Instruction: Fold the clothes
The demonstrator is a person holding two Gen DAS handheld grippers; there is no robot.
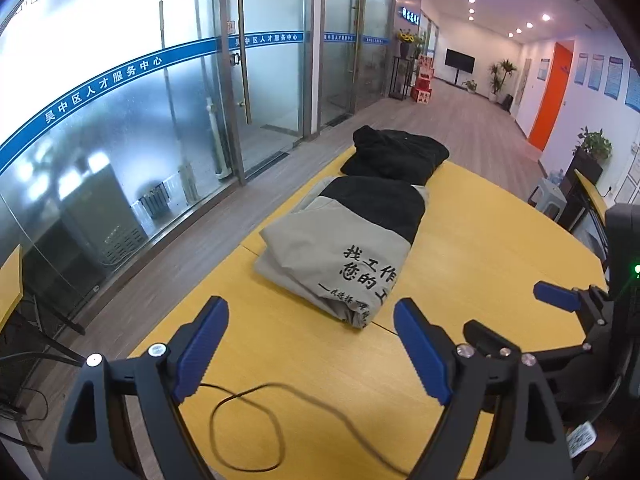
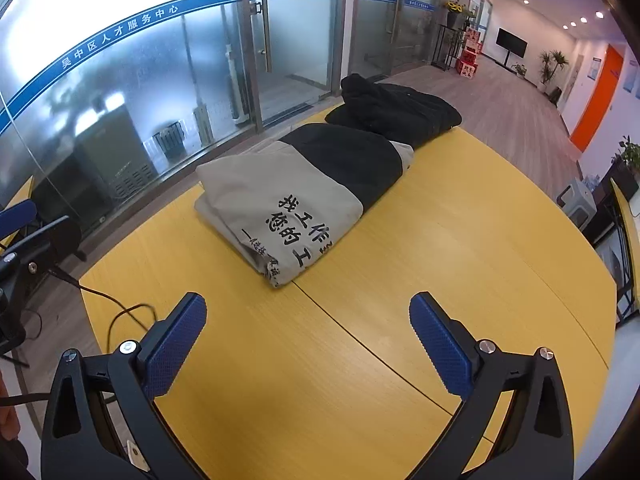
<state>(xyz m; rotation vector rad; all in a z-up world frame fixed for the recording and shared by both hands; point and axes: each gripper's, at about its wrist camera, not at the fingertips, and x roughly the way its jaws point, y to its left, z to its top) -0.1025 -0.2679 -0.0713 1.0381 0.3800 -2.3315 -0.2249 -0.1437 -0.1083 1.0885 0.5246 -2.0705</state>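
I've got the left gripper (image 1: 310, 354) and right gripper (image 2: 308, 346) spread apart, empty, low in frame; folded jacket (image 2: 296, 196) sits mid-frame on the tabletop (image 2: 460, 248).

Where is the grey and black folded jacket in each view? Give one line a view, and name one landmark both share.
Left wrist view: the grey and black folded jacket lies at centre, on the yellow table.
Right wrist view: it lies slightly left of centre, above the open right claw.
Shared landmark: the black bundle of clothes just beyond it.
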